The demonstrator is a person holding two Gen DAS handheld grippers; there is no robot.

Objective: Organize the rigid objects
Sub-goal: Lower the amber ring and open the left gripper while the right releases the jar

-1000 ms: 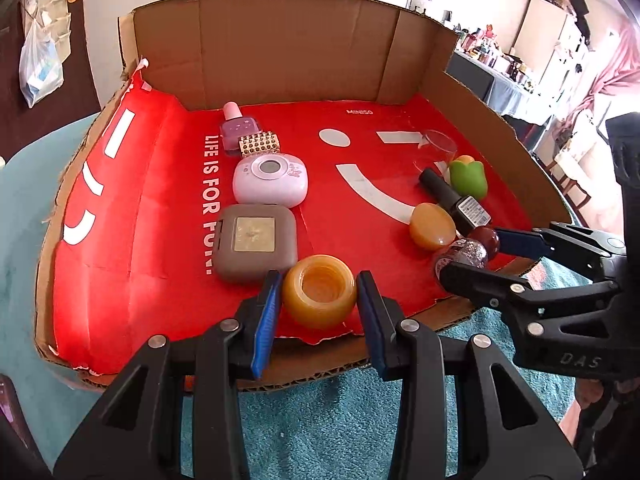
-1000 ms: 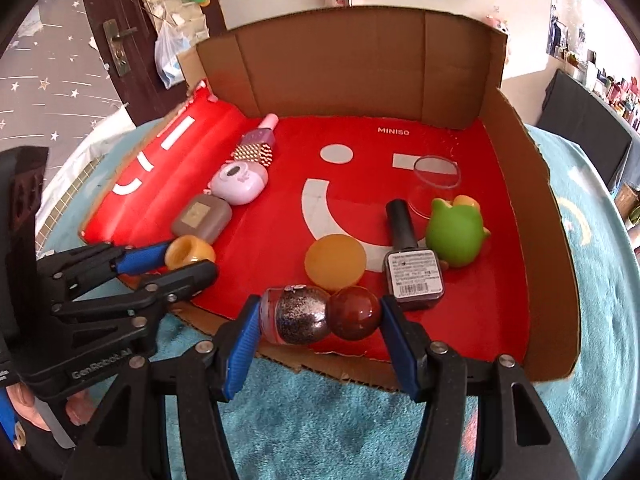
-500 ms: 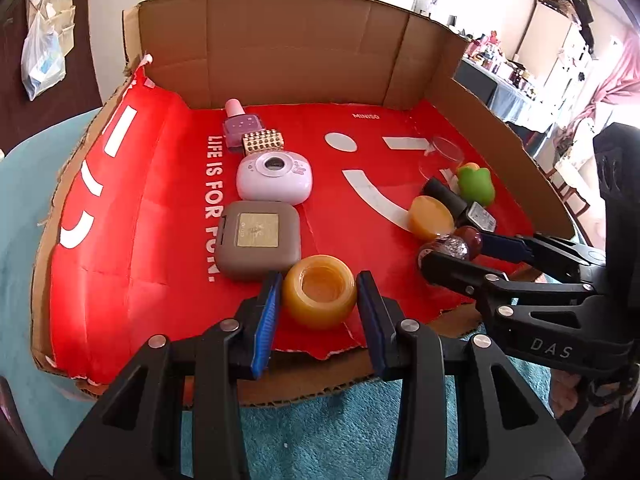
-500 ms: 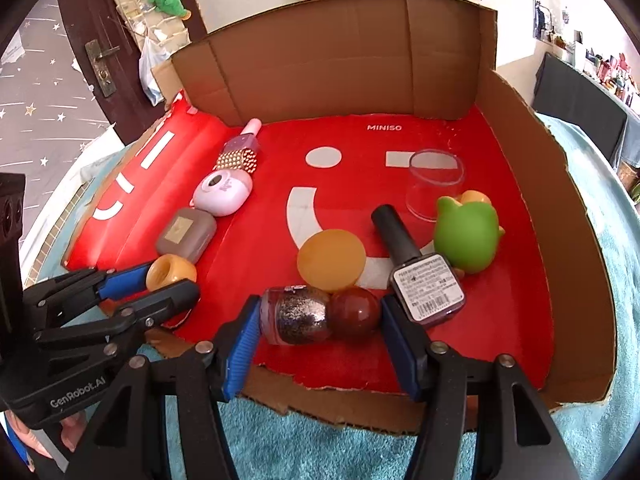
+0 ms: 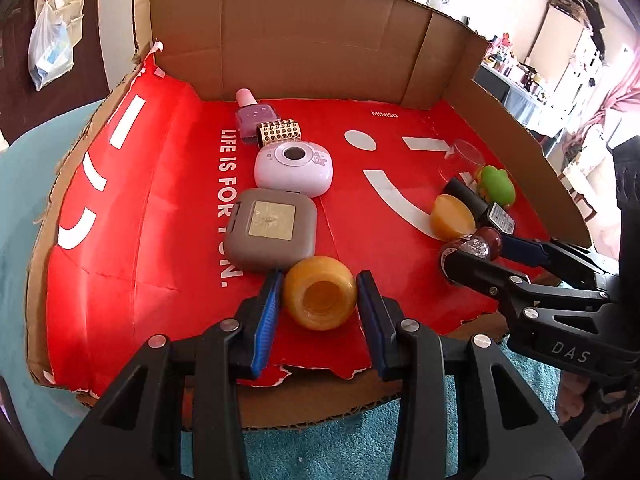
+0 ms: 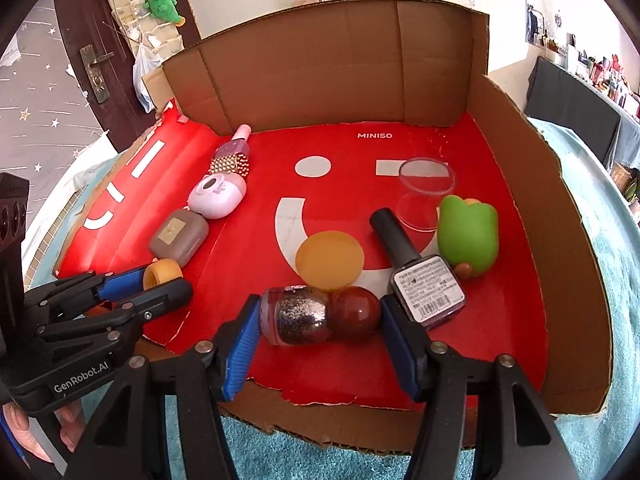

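Observation:
My left gripper [image 5: 320,308] is shut on an amber ring-shaped jar [image 5: 320,300], whose opening tips toward the camera. The jar is at the near end of a row, just in front of a taupe square compact [image 5: 272,228]. My right gripper [image 6: 320,316] is shut on a glitter nail-polish bottle [image 6: 300,316] with a dark red round cap, held sideways near the front edge of the red liner. The bottle is close against an amber disc [image 6: 330,258]. The left gripper [image 6: 164,284] shows in the right wrist view and the right gripper [image 5: 476,248] in the left wrist view.
A cardboard box [image 5: 320,52] with a red liner rests on a teal towel [image 6: 624,280]. In the left row lie a pink case [image 5: 294,170], a gold studded piece [image 5: 280,132] and a purple bottle [image 5: 252,116]. At the right are a dark labelled bottle [image 6: 416,272], a green toy [image 6: 468,236] and a clear cup [image 6: 426,184].
Both grips hold. The right gripper has edged the glitter bottle forward until it meets the amber disc. The amber jar's opening now tips more toward the left camera.

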